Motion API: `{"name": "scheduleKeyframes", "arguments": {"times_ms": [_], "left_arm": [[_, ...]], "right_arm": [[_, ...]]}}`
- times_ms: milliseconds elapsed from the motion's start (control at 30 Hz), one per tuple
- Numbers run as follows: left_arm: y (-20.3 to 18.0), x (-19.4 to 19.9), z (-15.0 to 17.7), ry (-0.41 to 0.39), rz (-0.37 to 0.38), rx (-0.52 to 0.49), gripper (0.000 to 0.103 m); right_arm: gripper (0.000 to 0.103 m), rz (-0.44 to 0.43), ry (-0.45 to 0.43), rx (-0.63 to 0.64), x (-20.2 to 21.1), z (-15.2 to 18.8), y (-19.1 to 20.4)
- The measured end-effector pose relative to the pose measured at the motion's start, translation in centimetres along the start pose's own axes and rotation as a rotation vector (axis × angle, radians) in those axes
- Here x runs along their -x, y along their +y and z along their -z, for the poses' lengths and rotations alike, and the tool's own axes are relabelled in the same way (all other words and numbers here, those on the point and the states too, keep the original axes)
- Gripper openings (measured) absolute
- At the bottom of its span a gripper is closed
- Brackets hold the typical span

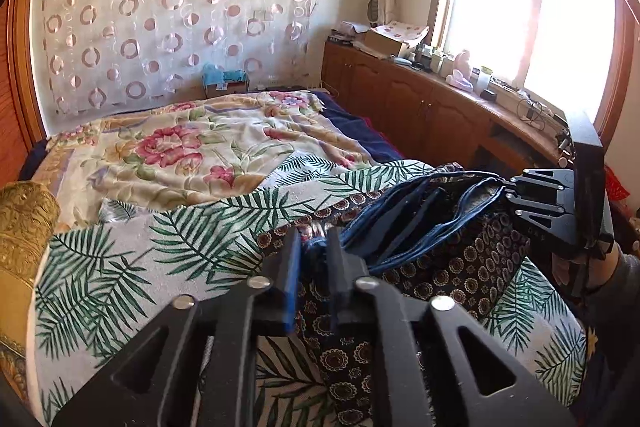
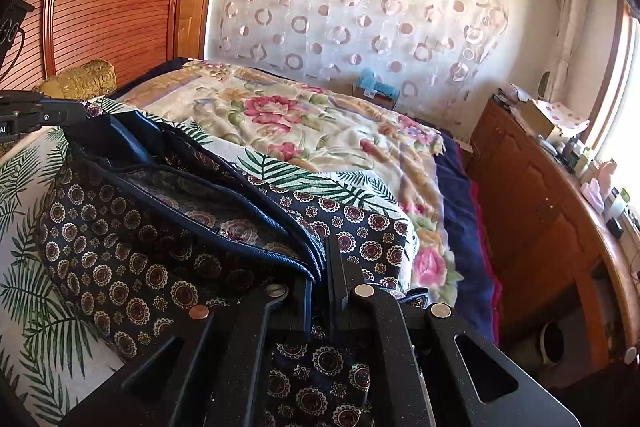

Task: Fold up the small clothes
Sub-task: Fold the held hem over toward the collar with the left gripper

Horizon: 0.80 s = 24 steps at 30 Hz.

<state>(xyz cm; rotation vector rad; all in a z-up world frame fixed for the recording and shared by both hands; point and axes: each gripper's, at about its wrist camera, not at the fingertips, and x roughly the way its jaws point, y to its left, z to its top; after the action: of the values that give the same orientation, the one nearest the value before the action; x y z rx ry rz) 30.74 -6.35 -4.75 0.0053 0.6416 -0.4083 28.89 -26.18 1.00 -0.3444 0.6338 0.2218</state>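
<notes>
A small dark navy garment (image 1: 460,267) with a medallion print and blue trim lies bunched on the palm-leaf sheet (image 1: 120,267). In the left wrist view, my left gripper (image 1: 316,239) is at the garment's near left end. Its blue pads stand slightly apart, with the gathered trim lying loose in the gap. My right gripper (image 1: 506,187) is at the far right end, shut on the trim. In the right wrist view, the garment (image 2: 120,247) spreads out to the left. There my right gripper (image 2: 324,259) pinches the blue trim edge, and my left gripper (image 2: 82,119) shows at the far left.
A floral blanket (image 1: 200,147) covers the bed beyond the sheet. A gold pillow (image 1: 24,223) sits at the left edge. A wooden cabinet (image 1: 420,99) with clutter on top runs under the window on the right. The bed drops off on that side.
</notes>
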Motion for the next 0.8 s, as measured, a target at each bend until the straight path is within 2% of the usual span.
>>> {"name": "scheduleKeyframes", "arguments": {"times_ms": [100, 167, 200, 233, 433, 500, 567, 600, 633, 700, 800], "left_arm": [[0.0, 0.7, -0.3, -0.031, 0.008, -0.006, 0.052], [0.1, 1.0, -0.4, -0.036, 0.025, -0.001, 0.062], [0.1, 1.0, -0.4, -0.034, 0.031, -0.001, 0.07], [0.1, 0.9, -0.3, -0.032, 0.03, -0.004, 0.073], [0.1, -0.1, 0.7, 0.015, -0.001, -0.017, 0.073], [0.0, -0.4, 1.0, 0.029, -0.005, -0.019, 0.073], [-0.1, -0.6, 1.3, 0.043, -0.01, -0.023, 0.073], [-0.2, -0.7, 1.4, 0.047, -0.012, -0.025, 0.073], [-0.3, -0.8, 1.5, 0.051, -0.017, -0.028, 0.073], [-0.2, -0.9, 1.7, 0.059, -0.022, -0.03, 0.073], [0.1, -1.1, 1.8, 0.067, -0.025, -0.021, 0.073]], "right_arm": [[0.005, -0.01, 0.007, -0.002, 0.2, -0.3, -0.3], [0.005, -0.012, 0.012, -0.002, 0.2, -0.4, -0.5], [0.005, -0.015, 0.015, -0.005, 0.2, -0.6, -0.6], [0.005, -0.016, 0.017, -0.012, 0.2, -0.8, -0.9], [0.006, -0.024, 0.027, -0.042, -0.1, -2.2, -2.0], [0.015, -0.027, 0.044, -0.056, -0.4, -2.8, -2.4], [0.031, -0.041, 0.051, -0.073, -0.8, -3.2, -2.7], [0.036, -0.037, 0.045, -0.091, -0.7, -3.6, -3.1], [0.046, -0.039, 0.04, -0.107, -0.6, -3.8, -3.4], [0.048, -0.033, 0.024, -0.12, -0.3, -4.2, -3.7], [0.048, 0.03, -0.001, -0.144, 0.7, -4.3, -4.2]]}}
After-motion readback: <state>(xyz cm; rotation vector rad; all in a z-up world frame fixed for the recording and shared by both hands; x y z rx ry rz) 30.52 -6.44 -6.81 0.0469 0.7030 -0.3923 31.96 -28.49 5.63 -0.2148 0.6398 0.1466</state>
